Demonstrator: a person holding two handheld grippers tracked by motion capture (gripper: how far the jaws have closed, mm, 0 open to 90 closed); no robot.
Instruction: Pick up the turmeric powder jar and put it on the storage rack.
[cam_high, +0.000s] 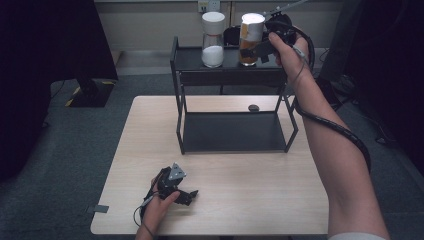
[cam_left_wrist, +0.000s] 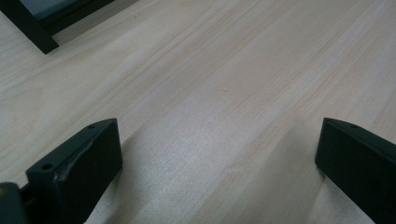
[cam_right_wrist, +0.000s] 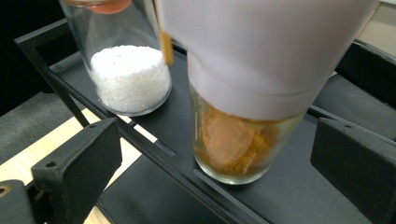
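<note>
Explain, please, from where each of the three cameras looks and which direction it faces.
High view: above the person's side, facing forward and down on the table and black rack; both forearms, left gripper, right gripper.
Left gripper view: rides the left gripper, looking low across bare table; open jaws.
Right gripper view: rides the right gripper, facing the orange-filled jar and white-filled jar on the rack's top shelf.
Shared: high and right gripper views show both jars.
</note>
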